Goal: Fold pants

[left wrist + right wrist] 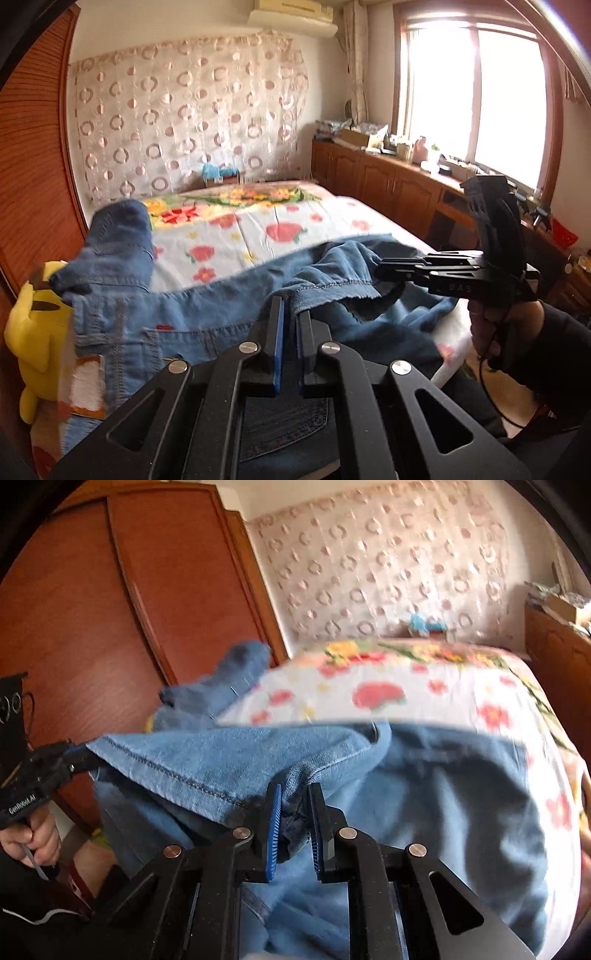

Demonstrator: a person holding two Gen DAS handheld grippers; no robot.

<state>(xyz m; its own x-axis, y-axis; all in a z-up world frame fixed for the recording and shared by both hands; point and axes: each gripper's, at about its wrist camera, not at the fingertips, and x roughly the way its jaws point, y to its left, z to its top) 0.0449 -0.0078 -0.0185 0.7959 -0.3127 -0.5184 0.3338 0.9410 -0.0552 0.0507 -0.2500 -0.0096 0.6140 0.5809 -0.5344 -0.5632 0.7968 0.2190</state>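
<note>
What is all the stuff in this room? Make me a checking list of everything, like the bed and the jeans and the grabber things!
Surface: bed with a flowery sheet; the far half is bare.
Job's things: blue jeans, bunched and partly lifted over the near end of the bed.
Clutter: yellow plush toy at the bed's left edge.
Grippers: left gripper shut on a jeans hem; right gripper shut on a denim fold.
Cables: a thin black cable hangs below the right hand.
Surroundings: wooden wardrobe, circle-patterned curtain, bright window, cluttered wooden cabinets.
</note>
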